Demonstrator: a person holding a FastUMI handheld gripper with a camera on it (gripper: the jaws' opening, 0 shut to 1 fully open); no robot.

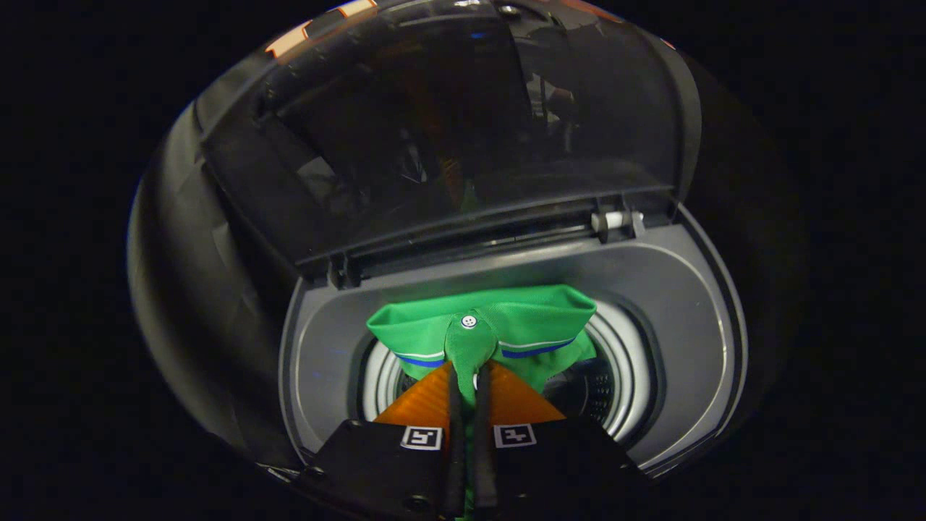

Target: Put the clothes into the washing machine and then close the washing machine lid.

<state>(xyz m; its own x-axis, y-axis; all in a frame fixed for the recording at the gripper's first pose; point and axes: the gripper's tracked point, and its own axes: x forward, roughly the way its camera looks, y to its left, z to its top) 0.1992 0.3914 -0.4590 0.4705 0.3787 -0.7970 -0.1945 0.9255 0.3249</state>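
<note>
My fingers [466, 376] pinch the green shirt [506, 325] by its collar, holding it over the drum [622, 376] at twelve o'clock of me. Not yet dropped in, I judge (lid [448, 123] standing open beyond), so release and closing remain.

Green shirt [506, 325] pinched between the gripper [466, 376] fingers over the washing machine [680, 289] drum, lid [448, 123] upright.

- The green shirt [506, 318]: fine-knit cloth, matt, pinched between the gripper [466, 376] jaws.
- Washing machine lid [463, 123]: dark, glossy, see-through plastic.
- Top deck [673, 289]: smooth grey plastic, satin.
- Drum [615, 376]: shiny ribbed metal.
</note>
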